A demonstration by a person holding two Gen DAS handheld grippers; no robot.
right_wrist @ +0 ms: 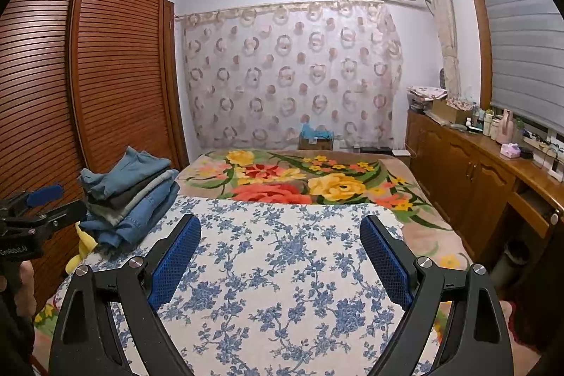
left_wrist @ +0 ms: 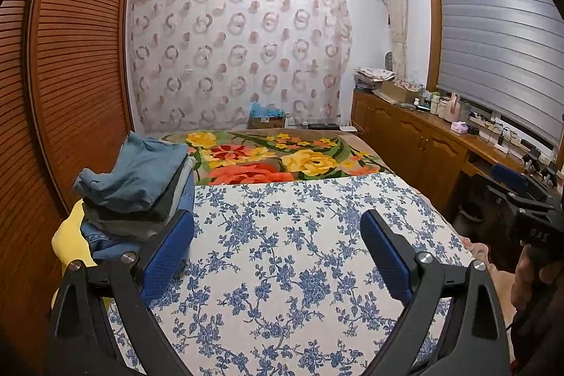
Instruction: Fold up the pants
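A bed [left_wrist: 352, 161] carried a blue-flowered sheet [left_wrist: 299, 235] on its near half. Folded pants [right_wrist: 130, 192] lay stacked at the sheet's far left edge. The left gripper [left_wrist: 278, 256] and right gripper [right_wrist: 280, 256] hovered above the sheet, jaws spread wide, grasping nothing.

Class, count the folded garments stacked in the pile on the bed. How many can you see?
About 4: a light blue top garment, a dark grey one, a pale grey one, blue denim at bottom; others may be hidden.
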